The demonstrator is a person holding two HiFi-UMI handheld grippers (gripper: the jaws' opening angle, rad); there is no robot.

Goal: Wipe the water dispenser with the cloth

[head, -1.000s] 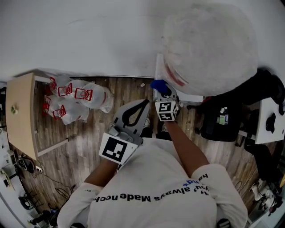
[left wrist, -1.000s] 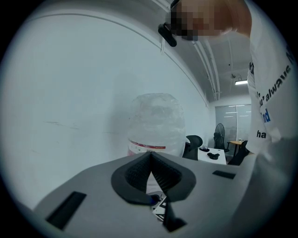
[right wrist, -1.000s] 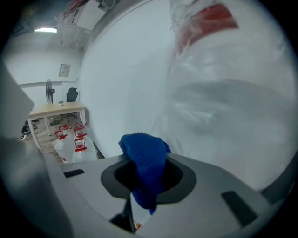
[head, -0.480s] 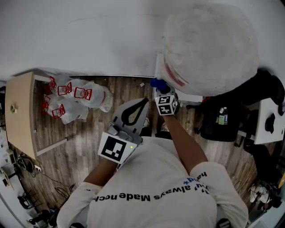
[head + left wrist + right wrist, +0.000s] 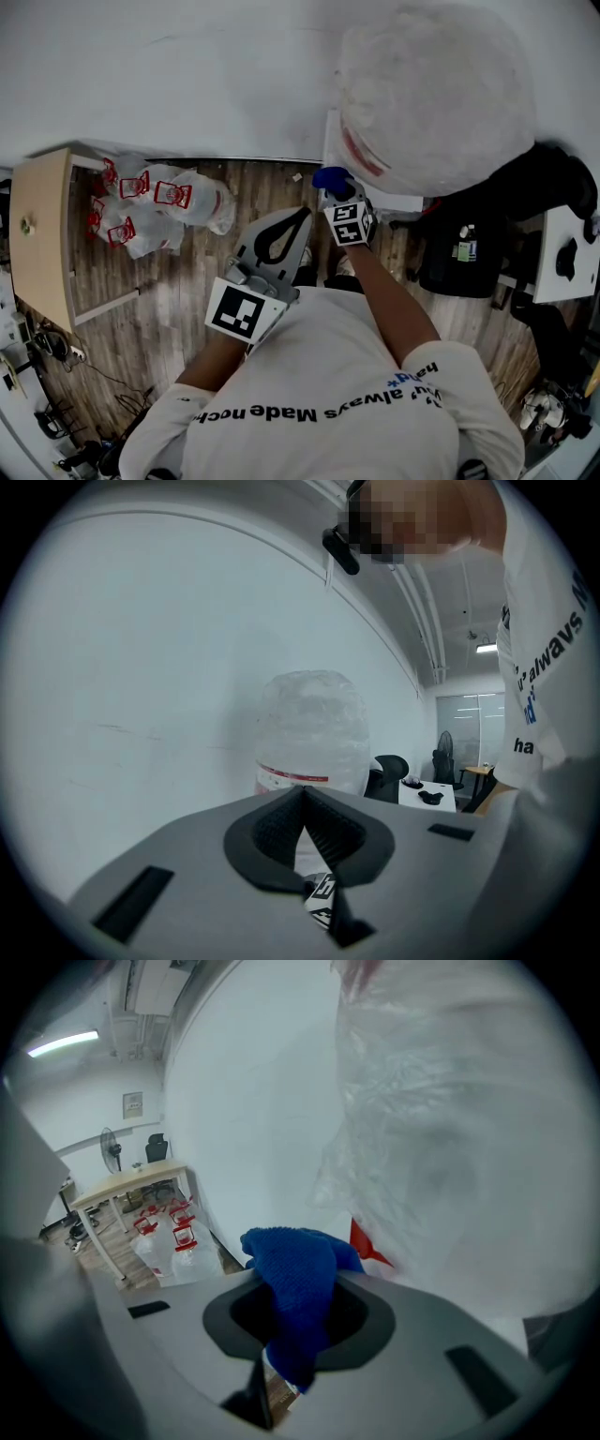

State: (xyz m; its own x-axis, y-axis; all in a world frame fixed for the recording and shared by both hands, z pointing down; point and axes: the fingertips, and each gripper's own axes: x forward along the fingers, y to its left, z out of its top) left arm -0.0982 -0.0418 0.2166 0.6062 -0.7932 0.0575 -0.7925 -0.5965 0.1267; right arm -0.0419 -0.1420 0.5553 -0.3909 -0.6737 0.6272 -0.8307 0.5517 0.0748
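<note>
My right claw point(image 5: 334, 191) is clamped on the blue cloth point(image 5: 298, 1283). A bunched wad sticks out past the tips, and a tail hangs back down through the gap between the jaws. My left claw point(image 5: 305, 217) is closed on nothing, its pads meeting at the tip, and it hangs low in the middle of the head view, well clear of the work.

The water dispenser point(image 5: 330, 141) stands against the wall in the upper right of the head view, with the big clear bottle point(image 5: 436, 94) on top. The cloth sits at its near left corner, just below the bottle's red label. I cannot tell whether it is pressing on the surface or only close to it.

To wipe well, I judge I should lead with the wad and not the hard jaw tips, so that only fabric meets the plastic. I should press lightly and sweep in long overlapping passes, with my grip firm enough that the cloth is not dragged out.

The dispenser is upright and its long axis is vertical, which in the head view points up toward the camera. In the left gripper view the bottle rises straight at the centre. The cloth's long axis runs along my claw, from the wad at the tips back to the hanging tail.
</note>
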